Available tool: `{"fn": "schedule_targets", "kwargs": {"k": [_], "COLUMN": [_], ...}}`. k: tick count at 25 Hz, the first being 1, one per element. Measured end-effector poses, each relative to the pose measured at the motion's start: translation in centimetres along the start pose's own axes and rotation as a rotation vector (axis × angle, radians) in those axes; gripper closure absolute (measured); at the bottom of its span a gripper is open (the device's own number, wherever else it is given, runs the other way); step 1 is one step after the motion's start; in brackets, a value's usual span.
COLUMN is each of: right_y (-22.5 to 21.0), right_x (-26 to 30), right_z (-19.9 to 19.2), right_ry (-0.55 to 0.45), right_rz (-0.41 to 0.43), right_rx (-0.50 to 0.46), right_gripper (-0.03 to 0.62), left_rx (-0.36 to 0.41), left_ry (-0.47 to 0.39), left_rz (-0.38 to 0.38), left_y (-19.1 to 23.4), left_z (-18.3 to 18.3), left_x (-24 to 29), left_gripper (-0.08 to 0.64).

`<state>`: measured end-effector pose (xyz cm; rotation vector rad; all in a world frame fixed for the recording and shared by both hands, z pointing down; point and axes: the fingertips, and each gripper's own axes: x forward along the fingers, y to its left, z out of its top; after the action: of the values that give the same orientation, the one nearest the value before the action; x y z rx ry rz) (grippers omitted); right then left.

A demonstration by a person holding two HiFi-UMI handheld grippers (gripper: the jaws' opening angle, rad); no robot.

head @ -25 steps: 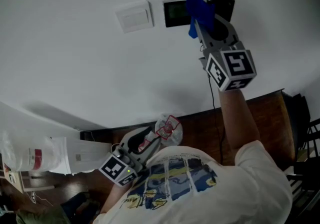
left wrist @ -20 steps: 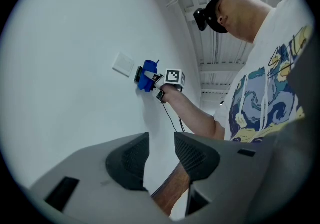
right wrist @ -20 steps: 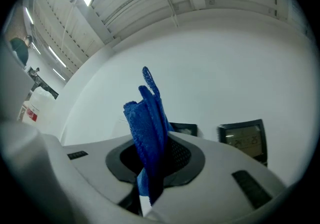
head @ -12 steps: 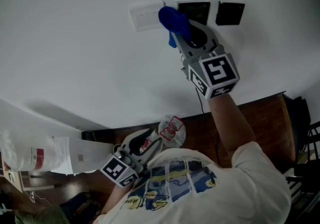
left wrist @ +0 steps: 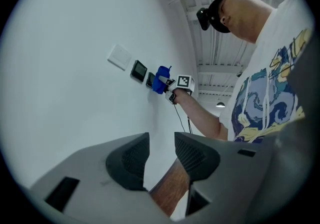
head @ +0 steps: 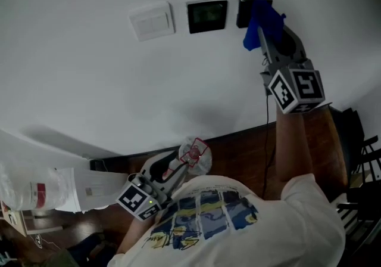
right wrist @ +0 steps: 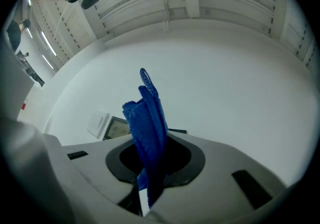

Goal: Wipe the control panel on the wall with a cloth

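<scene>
Head view: the right gripper, clamped on a bunched blue cloth, presses it to the rightmost dark, square control panel on the smooth white wall, so wiping looks under way; left gripper view: the left gripper hangs low, ribbed jaws apart and empty; right gripper view: nubby terry folds stand upright between the jaws.

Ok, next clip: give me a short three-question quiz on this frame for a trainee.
1. True or false: the right gripper is shut on the blue cloth.
2. In the head view, the cloth covers part of which wall fitting? A: the white switch plate. B: the middle dark panel. C: the rightmost dark panel.
3. Fill in: the left gripper has its jaws ___, with nothing between them.

Key: 1 true; 2 C; 3 apart.
</scene>
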<state>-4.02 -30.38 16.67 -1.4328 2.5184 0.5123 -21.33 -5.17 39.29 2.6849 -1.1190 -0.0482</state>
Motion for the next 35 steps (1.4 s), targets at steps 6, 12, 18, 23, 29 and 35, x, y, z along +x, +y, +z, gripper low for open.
{"fn": "schedule_targets", "kwargs": {"k": [6,12,18,23,29,35], "right_y": [-7.1,-6.5,-4.1,0.7,6.2,11.7], "right_x": [-0.1,1.0,1.7,2.6,4.2,5.3], "right_z": [-2.4,-2.8,-2.0,-1.3,-0.7,-0.4], "right_ry": [0.048,0.052,0.034,0.028,0.012,0.013], "right_rz": [-0.104,-0.071,-0.056,0.008,0.074,0.149], "right_rx": [0.009,0.027,0.027,-0.004,0.032,0.031], "right_gripper": [0.503,0.504,0.505,0.504,0.504,0.505], "left_rx": [0.018,0.023,0.023,0.028,0.019,0.008], "left_ry": [-0.012,-0.019,-0.026,-0.016,-0.022,-0.038], "left_rz": [-0.021,-0.005,0.03,0.036,0.034,0.058], "left_y": [-1.6,-2.3,-1.3,-0.3,0.6,1.4], "left_z": [0.2,0.5,0.6,0.2,0.2,0.4], "left_x": [2.5,3.2,1.8,0.2,-1.7,-4.0], "left_gripper": [0.419,0.419,0.419,0.419,0.419,0.419]}}
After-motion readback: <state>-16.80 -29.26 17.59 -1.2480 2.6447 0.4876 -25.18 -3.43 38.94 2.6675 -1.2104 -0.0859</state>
